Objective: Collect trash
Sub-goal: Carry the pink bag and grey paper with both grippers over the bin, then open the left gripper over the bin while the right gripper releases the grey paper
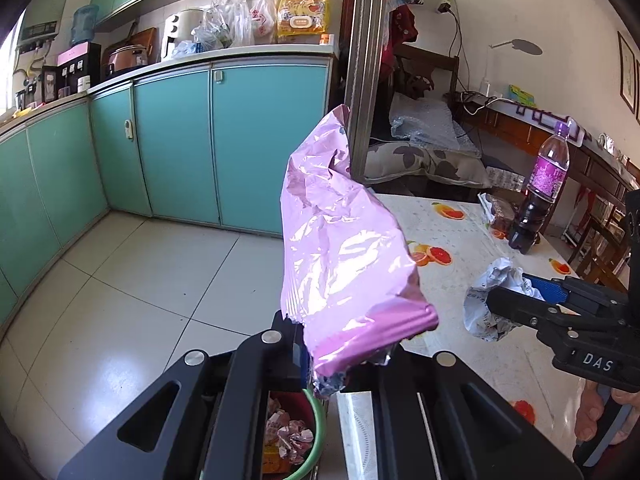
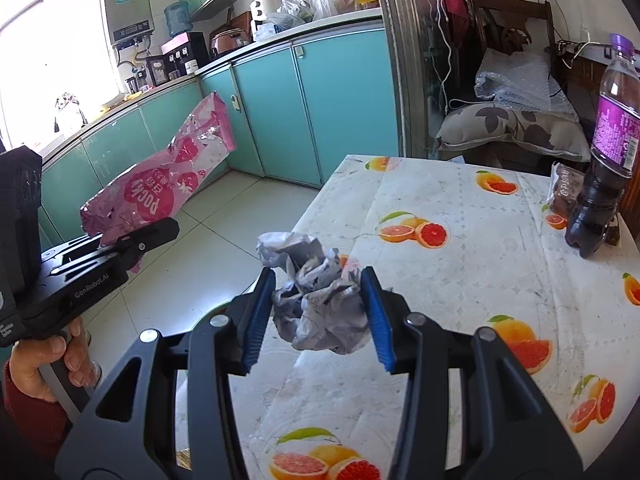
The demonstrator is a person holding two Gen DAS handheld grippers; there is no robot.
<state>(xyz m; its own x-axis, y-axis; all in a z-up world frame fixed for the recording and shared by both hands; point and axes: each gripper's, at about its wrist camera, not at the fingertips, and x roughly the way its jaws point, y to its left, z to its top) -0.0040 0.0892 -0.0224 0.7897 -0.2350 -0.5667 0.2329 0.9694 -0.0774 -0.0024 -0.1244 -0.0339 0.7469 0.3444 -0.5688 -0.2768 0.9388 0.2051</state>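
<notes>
My left gripper point(image 1: 340, 356) is shut on the bottom edge of a shiny pink snack wrapper point(image 1: 344, 248), which stands up above the floor beside the table. In the right wrist view the same wrapper point(image 2: 168, 184) shows its printed pink face, pinched in the left gripper point(image 2: 160, 232). My right gripper point(image 2: 320, 312) is shut on a crumpled grey-white paper ball point(image 2: 316, 300), its blue pads point(image 2: 258, 316) pressing both sides, just over the table's near-left edge. From the left wrist view that paper ball point(image 1: 492, 300) sits in the right gripper point(image 1: 516, 296). A green-rimmed bin point(image 1: 292, 436) with trash lies below the left gripper.
The table point(image 2: 460, 280) has a fruit-print cloth. A purple-label bottle of dark drink point(image 2: 604, 160) and a brown snack packet point(image 2: 564, 192) stand at its far right. Teal cabinets point(image 1: 172, 140) line the tiled floor point(image 1: 140, 280). A cushioned chair point(image 2: 512, 128) stands behind the table.
</notes>
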